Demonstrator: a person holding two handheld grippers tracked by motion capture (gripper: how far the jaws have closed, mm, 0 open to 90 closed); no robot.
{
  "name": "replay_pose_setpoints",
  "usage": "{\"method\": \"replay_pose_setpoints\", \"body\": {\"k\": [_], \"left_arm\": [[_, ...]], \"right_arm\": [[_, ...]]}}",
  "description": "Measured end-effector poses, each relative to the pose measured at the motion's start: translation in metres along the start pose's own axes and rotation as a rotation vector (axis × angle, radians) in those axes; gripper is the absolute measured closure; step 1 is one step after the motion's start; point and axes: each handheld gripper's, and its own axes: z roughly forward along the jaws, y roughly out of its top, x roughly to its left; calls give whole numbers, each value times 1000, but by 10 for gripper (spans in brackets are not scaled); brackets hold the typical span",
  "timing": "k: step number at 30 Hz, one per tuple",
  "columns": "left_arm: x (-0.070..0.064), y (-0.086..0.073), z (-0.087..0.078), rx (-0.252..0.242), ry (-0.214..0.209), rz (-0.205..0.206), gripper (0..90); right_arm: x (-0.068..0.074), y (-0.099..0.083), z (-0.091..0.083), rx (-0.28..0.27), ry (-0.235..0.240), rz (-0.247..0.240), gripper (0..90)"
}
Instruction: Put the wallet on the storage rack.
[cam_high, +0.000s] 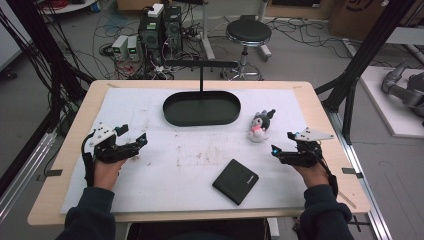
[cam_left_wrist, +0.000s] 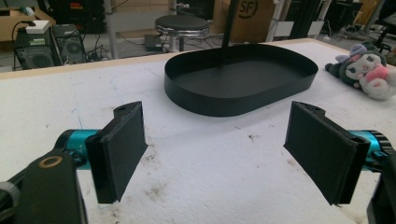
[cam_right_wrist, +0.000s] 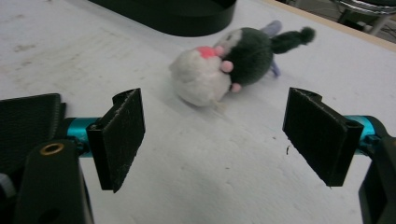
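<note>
I hold the right tool (cam_high: 281, 142) with its jaws spread apart, aimed at the plush toy (cam_high: 261, 125), which lies on its side on the tabletop (cam_high: 190, 165) near the black tray (cam_high: 201, 108), just beyond the jaws. My left tool (cam_high: 134, 136) is likewise spread, empty, facing the tray.

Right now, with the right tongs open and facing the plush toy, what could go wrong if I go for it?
The plush toy is soft and rounded, so the right tongs may squeeze off-centre and let it slip. It lies close to the black tray; a wide approach could bump its rim.
</note>
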Motion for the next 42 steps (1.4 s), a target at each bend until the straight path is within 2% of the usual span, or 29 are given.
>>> {"method": "replay_pose_setpoints", "body": {"k": [1, 2, 3, 5, 7, 8, 9, 11, 13, 14, 16, 17, 20, 25, 26, 27, 29, 31, 34, 36, 37, 38, 39, 42], "left_arm": [[0, 0, -1, 0, 0, 2, 201], [0, 0, -1, -2, 0, 1, 201], [0, 0, -2, -1, 0, 3, 201], [0, 0, -2, 2, 2, 2, 202], [0, -1, -1, 8, -1, 0, 203], [0, -1, 0, 9, 0, 2, 203], [0, -2, 0, 12, 0, 2, 203], [0, -3, 1, 18, -3, 3, 203], [1, -3, 1, 23, 0, 2, 203], [1, -3, 1, 21, -1, 2, 203], [1, -4, 0, 22, 5, 1, 203], [2, -4, -1, 21, 6, 0, 204], [1, -4, -1, 22, 9, -1, 206], [0, -4, -1, 31, 4, 5, 209], [0, -4, 0, 34, 2, 6, 209], [0, -5, 0, 32, 0, 4, 210], [0, -5, 0, 35, 3, 4, 211], [0, -5, 1, 37, 2, 2, 211], [1, -5, 1, 40, 2, 3, 212], [1, -5, 1, 40, 3, 4, 212], [1, -5, 1, 41, 3, 4, 212], [1, -5, 1, 42, 2, 3, 212], [1, -6, 1, 43, 2, 4, 212], [0, -6, 1, 43, 2, 4, 213]], "right_arm": [[2, 1, 1, -1, 20, -5, 213], [9, 4, 5, -4, 72, -19, 215], [9, 4, 5, -4, 72, -19, 215], [16, 7, 10, -5, 124, -41, 219], [28, 11, 18, 1, 210, -83, 257], [34, 13, 22, 7, 237, -98, 257], [44, 15, 31, 30, 284, -128, 258], [48, 16, 35, 38, 293, -144, 259], [53, 17, 43, 58, 323, -146, 260], [58, 18, 49, 76, 353, -144, 264], [60, 18, 52, 77, 364, -147, 264], [64, 19, 56, 91, 395, -144, 264], [70, 18, 60, 112, 423, -146, 264], [79, 13, 77, 217, 457, -178, 264], [79, 12, 81, 244, 471, -163, 272], [78, 12, 82, 246, 484, -147, 292], [75, 12, 83, 260, 533, -119, 400], [75, 12, 83, 264, 529, -109, 416], [71, 13, 84, 278, 527, -57, 504], [69, 14, 83, 270, 513, -54, 589], [69, 14, 83, 270, 513, -54, 589], [67, 15, 81, 263, 498, -44, 690], [67, 15, 81, 263, 498, -44, 690], [62, 17, 78, 252, 501, -6, 785]]}}
